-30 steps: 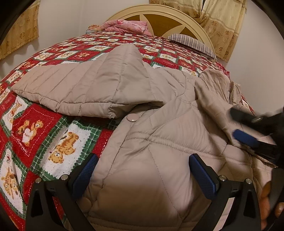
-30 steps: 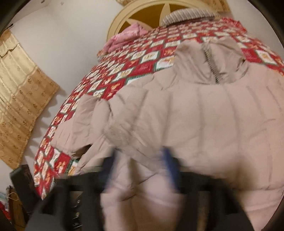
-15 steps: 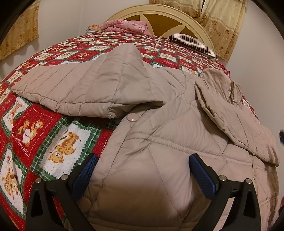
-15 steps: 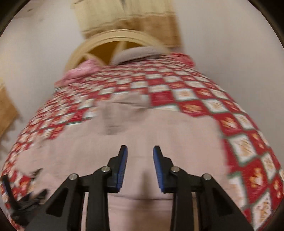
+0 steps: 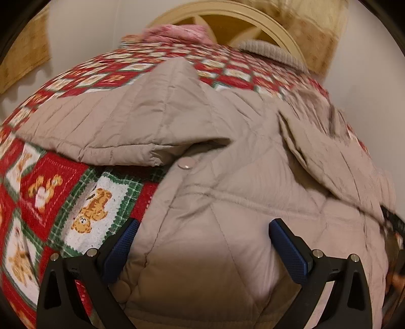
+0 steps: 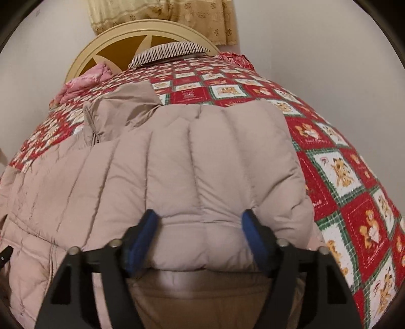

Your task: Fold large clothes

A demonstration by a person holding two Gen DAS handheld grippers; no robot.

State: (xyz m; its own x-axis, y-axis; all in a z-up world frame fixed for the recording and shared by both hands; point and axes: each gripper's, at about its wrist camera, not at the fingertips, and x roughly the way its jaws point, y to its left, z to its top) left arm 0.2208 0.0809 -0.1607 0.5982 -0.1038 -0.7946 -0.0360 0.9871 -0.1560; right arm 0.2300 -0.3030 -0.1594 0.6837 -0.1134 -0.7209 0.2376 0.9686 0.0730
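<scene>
A beige quilted down jacket lies spread on the bed, one sleeve folded across to the left. A snap button shows near its middle. My left gripper stands open over the jacket's near corner, with the fabric lying between its blue pads. In the right wrist view, the puffy near edge of the jacket bulges between the jaws of my right gripper. Those jaws are opening and I count them open. The hood with its zipper lies at the far left.
A red and green patchwork bedspread with bear pictures covers the bed. At the head are a cream headboard, a striped pillow and a pink cloth. Curtains hang behind. White walls close both sides.
My right gripper left the left wrist view and swung to the jacket's right side, its jaws narrowing, then widening. The flap it was at now lies flat. My left gripper stayed put.
</scene>
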